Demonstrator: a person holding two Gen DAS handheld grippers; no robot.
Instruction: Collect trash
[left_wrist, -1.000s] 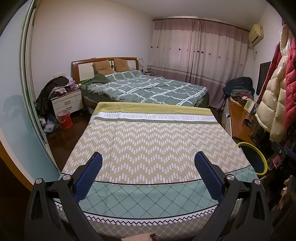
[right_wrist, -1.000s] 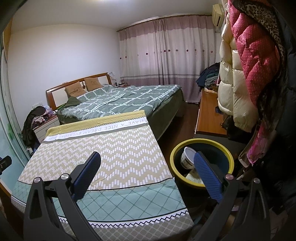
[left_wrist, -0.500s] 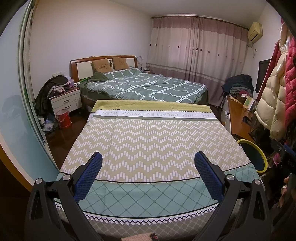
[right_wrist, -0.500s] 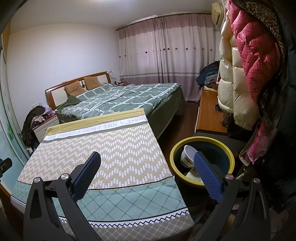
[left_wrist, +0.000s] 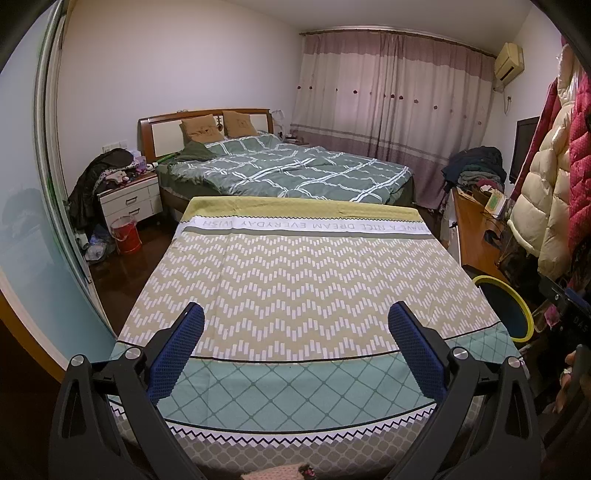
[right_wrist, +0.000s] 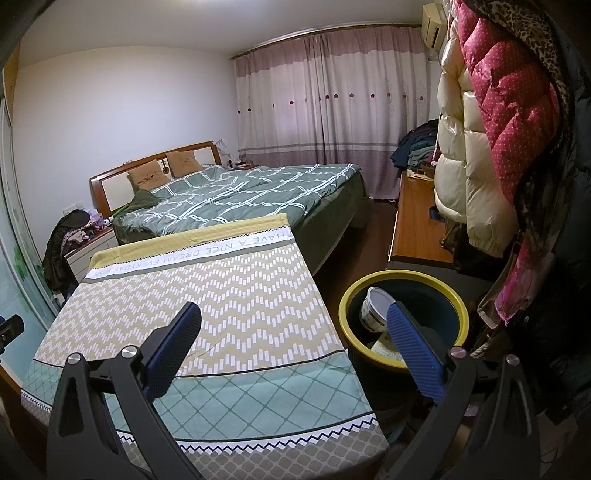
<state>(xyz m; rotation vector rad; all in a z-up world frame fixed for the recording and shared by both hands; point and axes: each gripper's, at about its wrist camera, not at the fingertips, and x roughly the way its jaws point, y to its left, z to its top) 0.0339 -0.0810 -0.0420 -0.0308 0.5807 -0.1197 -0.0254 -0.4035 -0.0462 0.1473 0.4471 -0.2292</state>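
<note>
A dark blue trash bin with a yellow rim (right_wrist: 406, 280) stands on the floor right of the cloth-covered table (right_wrist: 236, 295). Inside it lie a white tub (right_wrist: 371, 308) and some paper (right_wrist: 384, 349). The bin's rim also shows at the right in the left wrist view (left_wrist: 517, 306). My right gripper (right_wrist: 293, 325) is open and empty, its right finger over the bin. My left gripper (left_wrist: 295, 325) is open and empty above the table's near end. No loose trash shows on the tablecloth (left_wrist: 306, 277).
A bed with a green quilt (left_wrist: 295, 173) lies beyond the table. A nightstand (left_wrist: 129, 199) and a red bucket (left_wrist: 127, 236) stand at the left. A wooden desk (right_wrist: 417, 221) and hanging coats (right_wrist: 491, 129) fill the right side.
Both views have shifted slightly, as both grippers drift a little back and up. Both grippers stay open and empty.
</note>
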